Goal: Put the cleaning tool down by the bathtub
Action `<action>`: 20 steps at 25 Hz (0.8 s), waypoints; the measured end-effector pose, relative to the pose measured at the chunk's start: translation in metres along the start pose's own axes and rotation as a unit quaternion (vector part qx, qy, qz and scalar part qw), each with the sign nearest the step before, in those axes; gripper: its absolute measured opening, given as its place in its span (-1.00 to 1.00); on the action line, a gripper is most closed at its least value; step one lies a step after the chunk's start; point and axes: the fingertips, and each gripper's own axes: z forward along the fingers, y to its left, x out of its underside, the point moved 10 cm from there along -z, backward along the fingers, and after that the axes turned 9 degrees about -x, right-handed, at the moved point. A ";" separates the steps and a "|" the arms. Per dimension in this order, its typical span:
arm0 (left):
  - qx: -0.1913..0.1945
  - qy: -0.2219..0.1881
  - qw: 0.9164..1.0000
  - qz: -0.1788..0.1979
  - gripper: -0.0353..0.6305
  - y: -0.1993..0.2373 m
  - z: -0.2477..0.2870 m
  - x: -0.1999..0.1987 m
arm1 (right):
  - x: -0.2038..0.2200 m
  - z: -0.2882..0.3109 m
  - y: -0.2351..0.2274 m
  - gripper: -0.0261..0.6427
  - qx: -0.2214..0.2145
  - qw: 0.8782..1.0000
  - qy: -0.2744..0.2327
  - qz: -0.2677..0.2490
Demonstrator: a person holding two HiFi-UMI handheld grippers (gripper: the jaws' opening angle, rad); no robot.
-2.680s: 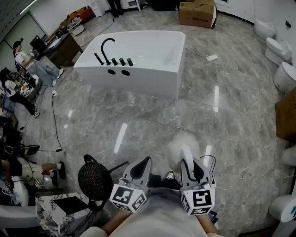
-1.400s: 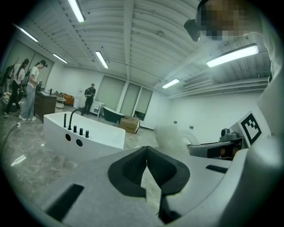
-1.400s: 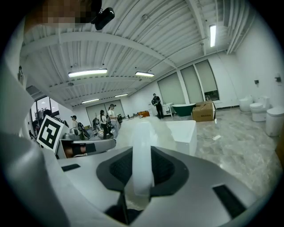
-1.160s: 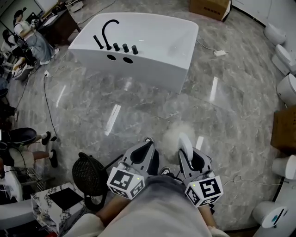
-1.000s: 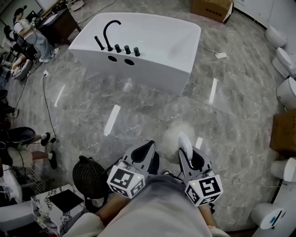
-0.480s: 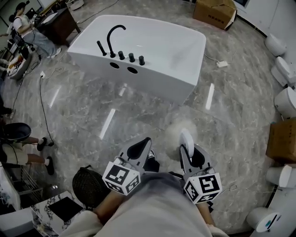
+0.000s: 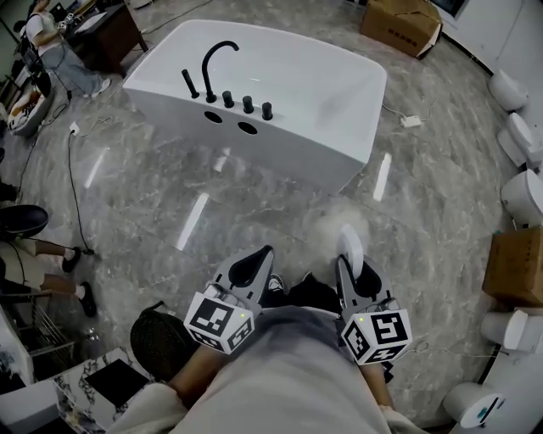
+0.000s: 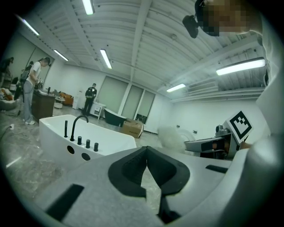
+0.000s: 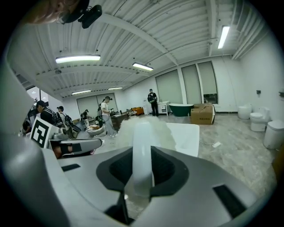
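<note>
The white bathtub (image 7: 288, 110) with a black tap (image 7: 214, 61) stands on the grey marble floor ahead of me; it also shows in the left gripper view (image 8: 102, 144) and, behind the tool, in the right gripper view (image 9: 188, 135). My right gripper (image 7: 349, 261) is shut on the white handle (image 9: 143, 150) of the cleaning tool, whose fluffy white head (image 7: 333, 225) sticks out forward, above the floor and short of the tub. My left gripper (image 7: 264, 253) is held level beside it, its jaw tips together (image 8: 146, 151) with nothing between them.
A cardboard box (image 7: 400, 24) lies beyond the tub, and a power strip (image 7: 411, 121) with its cable to the tub's right. Toilets (image 7: 519, 193) and another box (image 7: 514, 267) line the right side. A black mesh basket (image 7: 157, 339) stands at my left; people stand far left.
Both grippers have been carried forward toward the bathtub, which now sits closer and lower in the head view. The right gripper's hold on the tool's handle is unchanged.
</note>
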 end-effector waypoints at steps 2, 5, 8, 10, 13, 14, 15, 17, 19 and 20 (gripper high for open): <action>-0.016 -0.003 1.000 -0.001 -0.87 0.009 0.005 -0.002 | -0.006 0.008 -0.002 -0.68 0.003 1.000 0.000 -0.004; -0.018 -0.003 1.000 -0.010 -0.87 0.018 0.017 -0.005 | -0.013 0.019 -0.011 -0.68 0.007 1.000 0.000 -0.008; -0.016 -0.001 1.000 -0.006 -0.87 0.021 0.035 -0.011 | -0.020 0.033 -0.027 -0.68 0.010 1.000 0.001 -0.001; -0.022 -0.008 1.000 0.000 -0.87 0.025 0.048 -0.018 | -0.027 0.046 -0.038 -0.68 0.011 1.000 0.001 0.000; -0.028 -0.014 1.000 0.001 -0.87 0.036 0.075 -0.028 | -0.039 0.075 -0.055 -0.68 0.001 1.000 0.001 -0.002; -0.030 -0.013 0.999 -0.002 -0.87 0.041 0.086 -0.031 | -0.044 0.085 -0.061 -0.68 -0.003 1.000 0.001 -0.001; -0.031 -0.010 0.999 -0.004 -0.87 0.045 0.097 -0.034 | -0.048 0.094 -0.067 -0.68 -0.005 1.000 0.001 0.000; -0.031 -0.005 1.000 -0.003 -0.87 0.051 0.120 -0.042 | -0.058 0.111 -0.081 -0.68 -0.009 1.000 0.001 0.001; -0.027 -0.001 1.000 0.004 -0.87 0.055 0.145 -0.050 | -0.068 0.126 -0.100 -0.68 -0.012 1.000 0.005 0.001; -0.023 0.002 1.000 0.010 -0.87 0.056 0.158 -0.054 | -0.073 0.134 -0.110 -0.68 -0.014 1.000 0.009 0.002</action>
